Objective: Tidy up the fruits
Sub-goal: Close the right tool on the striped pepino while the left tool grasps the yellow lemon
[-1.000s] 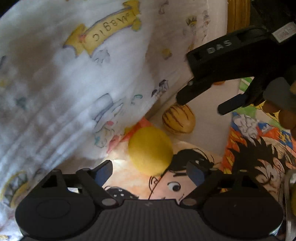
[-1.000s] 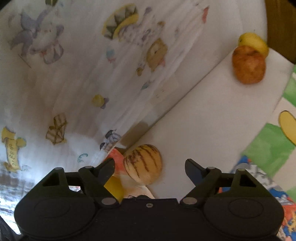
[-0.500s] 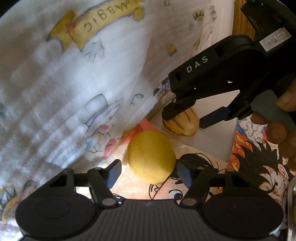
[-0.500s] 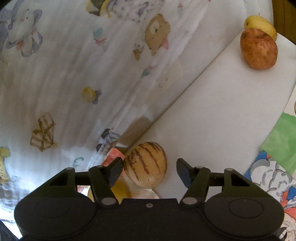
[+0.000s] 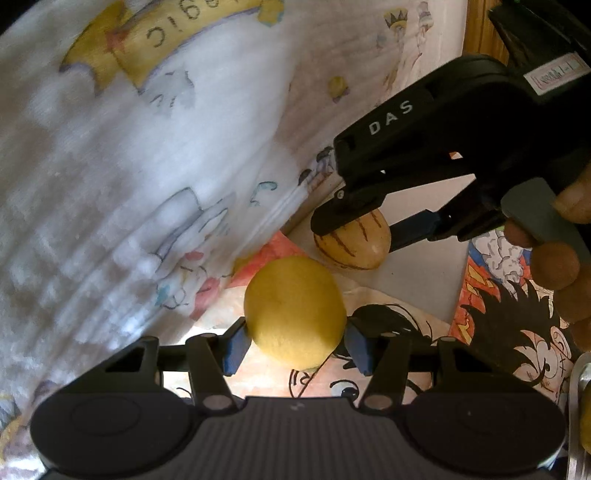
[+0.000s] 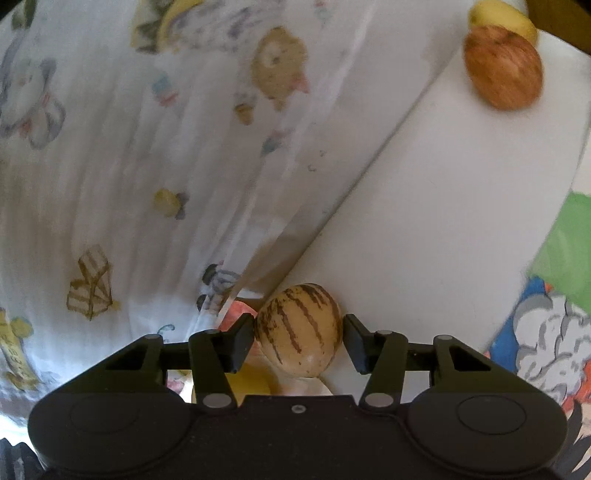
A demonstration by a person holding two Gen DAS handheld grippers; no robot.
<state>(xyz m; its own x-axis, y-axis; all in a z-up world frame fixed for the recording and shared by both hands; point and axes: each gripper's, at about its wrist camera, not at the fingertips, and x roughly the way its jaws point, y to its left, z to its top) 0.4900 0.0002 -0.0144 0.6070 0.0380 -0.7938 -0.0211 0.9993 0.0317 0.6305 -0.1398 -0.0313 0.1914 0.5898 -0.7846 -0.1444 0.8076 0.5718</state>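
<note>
A yellow round fruit [image 5: 295,314] lies on a cartoon-printed sheet. My left gripper [image 5: 295,341] is shut on it, both pads against its sides. A tan fruit with dark stripes [image 6: 298,328] lies on a white board [image 6: 443,206]; it also shows in the left wrist view [image 5: 352,242]. My right gripper [image 6: 298,341] is closed around it, pads touching or nearly touching its sides. The right gripper also appears from outside in the left wrist view [image 5: 354,229]. A red-orange apple [image 6: 502,68] and a yellow fruit [image 6: 502,18] sit at the board's far corner.
A white cloth with cartoon animals [image 6: 147,147] rises along the left of both views [image 5: 129,166]. Comic-printed paper [image 5: 509,325] lies to the right. A metal rim [image 5: 576,406] shows at the left view's right edge.
Both grippers moved forward and closed: the left onto the yellow fruit, the right around the striped fruit. Both were open a second ago.
</note>
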